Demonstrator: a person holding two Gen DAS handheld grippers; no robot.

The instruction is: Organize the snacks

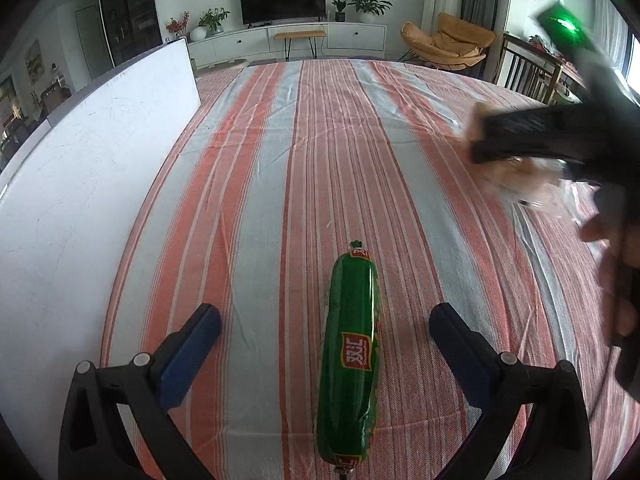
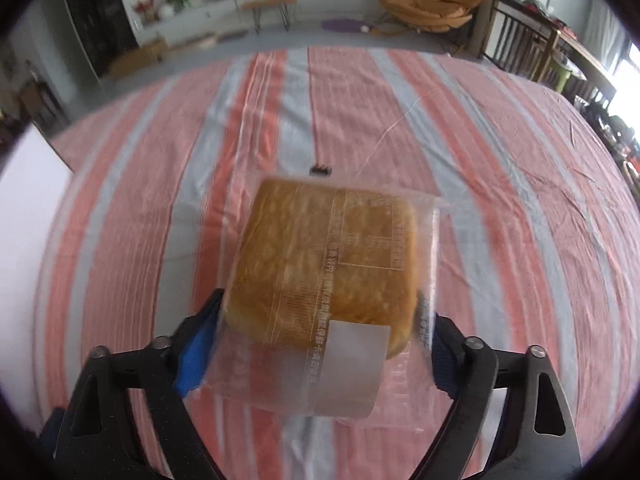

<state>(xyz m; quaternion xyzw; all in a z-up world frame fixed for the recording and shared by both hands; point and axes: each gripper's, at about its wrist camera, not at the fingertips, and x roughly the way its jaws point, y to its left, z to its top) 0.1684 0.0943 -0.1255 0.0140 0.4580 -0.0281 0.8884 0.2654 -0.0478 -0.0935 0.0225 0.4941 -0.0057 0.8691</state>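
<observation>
Right gripper (image 2: 320, 344) holds a bagged cake slice (image 2: 332, 268) above the striped cloth (image 2: 500, 184); both pads sit against the near sides of the clear wrapper, so judged as pinching the pack, though the view is blurred and how firm the contact is I cannot tell. Left gripper (image 1: 324, 344) is spread wide over a green sausage (image 1: 352, 356) that lies lengthwise between the fingers on the cloth, not touched. A white board (image 1: 92, 184) stands at the left. Risks: the hold is mostly on slippery film and the low edge of the soft cake, with most of the weight hanging far of the pads, so the pack could pivot or slide out while being carried; tighter squeezing would crush it. The sausage is round and could roll away if one left finger touches it first.
</observation>
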